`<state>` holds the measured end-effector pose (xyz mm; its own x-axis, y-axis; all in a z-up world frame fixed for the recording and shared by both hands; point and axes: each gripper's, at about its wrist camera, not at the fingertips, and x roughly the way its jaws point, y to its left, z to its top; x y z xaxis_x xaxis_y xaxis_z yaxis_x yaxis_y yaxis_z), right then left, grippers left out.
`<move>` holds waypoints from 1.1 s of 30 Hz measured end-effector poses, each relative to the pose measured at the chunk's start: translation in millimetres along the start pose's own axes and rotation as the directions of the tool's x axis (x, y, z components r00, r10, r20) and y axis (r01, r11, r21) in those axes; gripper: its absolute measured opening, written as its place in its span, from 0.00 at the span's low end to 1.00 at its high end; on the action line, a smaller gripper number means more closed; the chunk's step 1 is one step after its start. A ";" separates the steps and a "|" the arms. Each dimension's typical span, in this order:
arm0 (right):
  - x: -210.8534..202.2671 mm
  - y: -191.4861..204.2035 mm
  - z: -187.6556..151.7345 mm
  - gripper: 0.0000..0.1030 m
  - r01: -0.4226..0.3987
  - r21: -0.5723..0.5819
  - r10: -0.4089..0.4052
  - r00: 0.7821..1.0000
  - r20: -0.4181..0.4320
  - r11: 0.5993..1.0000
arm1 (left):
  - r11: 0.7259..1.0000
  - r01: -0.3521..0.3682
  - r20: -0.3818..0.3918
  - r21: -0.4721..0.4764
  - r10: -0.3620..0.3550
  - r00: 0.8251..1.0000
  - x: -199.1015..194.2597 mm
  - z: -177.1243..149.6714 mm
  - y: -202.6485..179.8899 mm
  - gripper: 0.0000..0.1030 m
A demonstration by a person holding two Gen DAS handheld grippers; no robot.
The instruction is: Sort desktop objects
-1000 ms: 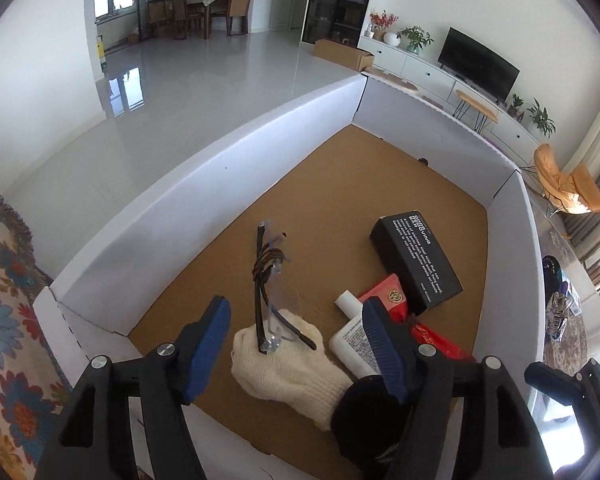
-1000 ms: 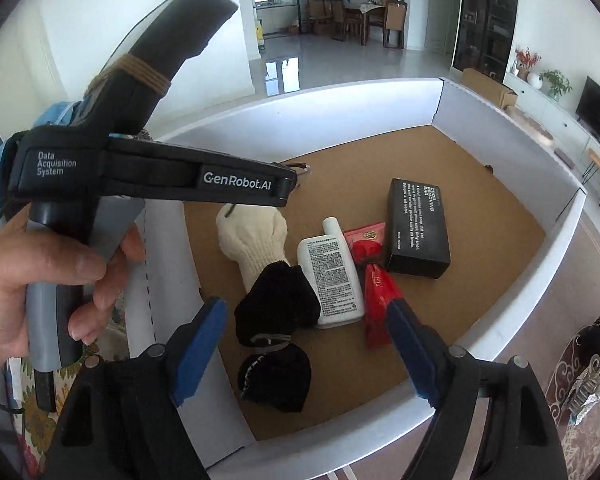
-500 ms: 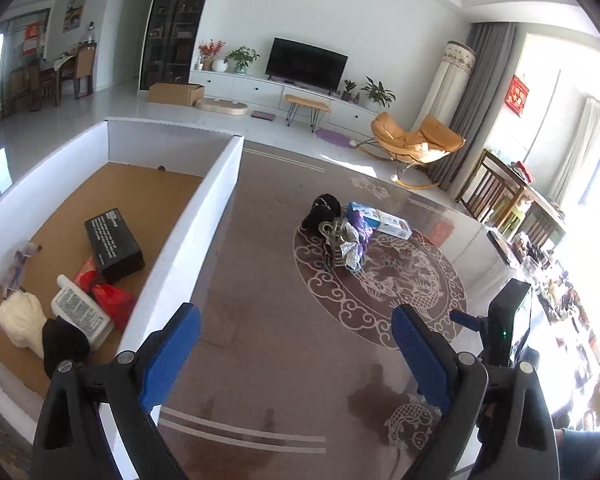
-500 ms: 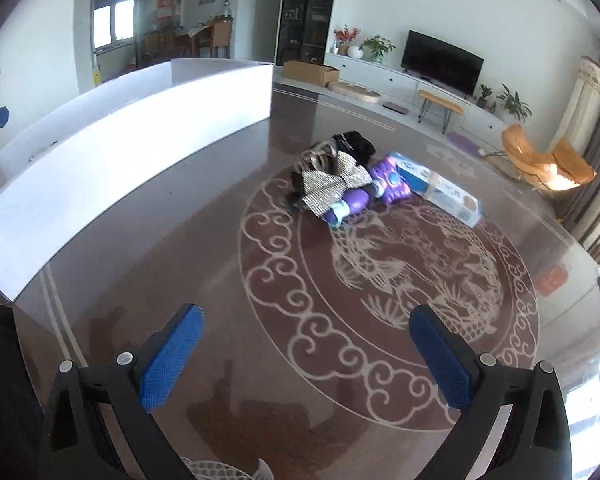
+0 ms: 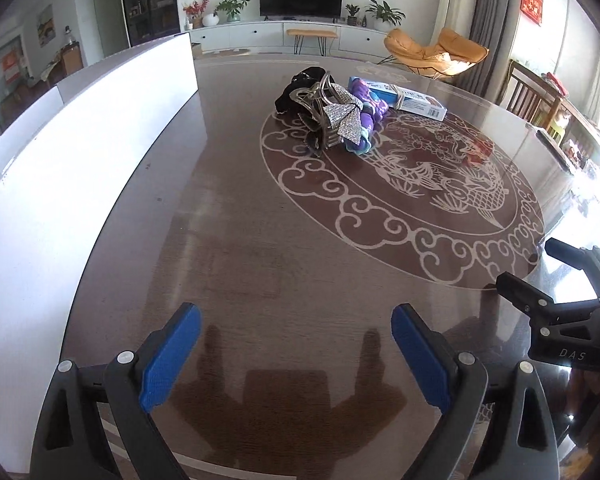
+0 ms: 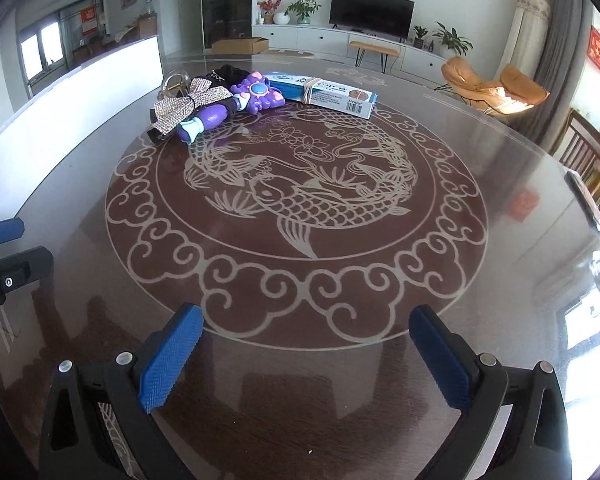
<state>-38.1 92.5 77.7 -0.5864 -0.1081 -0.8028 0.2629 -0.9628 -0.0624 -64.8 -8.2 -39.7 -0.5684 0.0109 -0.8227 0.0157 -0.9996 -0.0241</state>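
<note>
Remaining pile: I count a sequinned bow hair clip (image 5: 332, 114), a purple toy (image 6: 236, 102), a black cloth item (image 5: 300, 84) and a blue-and-white carton (image 6: 324, 92), bunched together at about 12 o'clock in the left wrist view and 11 o'clock in the right wrist view, all lying on the desk (image 6: 340, 300).
Carton: outermost at the 1 o'clock side of the pile, flat, bound with a rubber band; I judge it the easiest first pick, free on its far side.
Hair clip: lies across the toy and touches the cloth; I would pinch its bow or spine from above so nothing drags along.
Left hand-held gripper (image 5: 296, 354): pads spread wide, nothing between them, low over bare desk well short of the pile.
Right hand-held gripper (image 6: 306, 354): likewise spread and empty, near the ornament's edge.
Step in hand: as I judge it, reaching for the next item.
White box (image 5: 80, 152): its wall stands at 9 to 10 o'clock, presumably the sorting destination.
Caution: the glossy desk top may let items slide if nudged sideways.
</note>
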 end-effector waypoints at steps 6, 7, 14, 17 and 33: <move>4.8 -4.3 0.3 1.00 -0.037 0.032 0.037 0.999 -0.016 0.999 | 0.999 0.007 -0.013 -0.034 -0.007 1.000 10.8 -1.2 5.4 0.95; 4.8 -4.2 0.1 1.00 -0.037 0.032 0.038 0.999 -0.016 0.999 | 0.999 0.000 -0.020 -0.038 -0.001 1.000 11.7 -1.2 6.0 0.94; 4.7 -4.1 0.1 1.00 -0.037 0.032 0.037 0.999 -0.016 0.999 | 0.999 -0.039 -0.012 -0.008 0.039 0.999 12.9 -6.5 -1.2 1.00; 4.6 -4.1 0.1 1.00 -0.037 0.031 0.038 0.999 -0.016 0.999 | 0.999 -0.037 -0.010 -0.008 0.037 0.999 11.8 -8.0 -0.6 1.00; 4.6 -4.1 0.3 1.00 -0.038 0.031 0.038 0.999 -0.016 0.999 | 0.999 -0.041 -0.028 -0.009 0.040 0.999 15.6 -4.5 -2.2 1.00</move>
<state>-42.1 95.9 74.5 -0.5639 -0.1409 -0.8137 0.2609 -0.9653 -0.0137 -69.9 -5.8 -55.0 -0.5439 -0.0286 -0.8387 0.0461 -0.9989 0.0041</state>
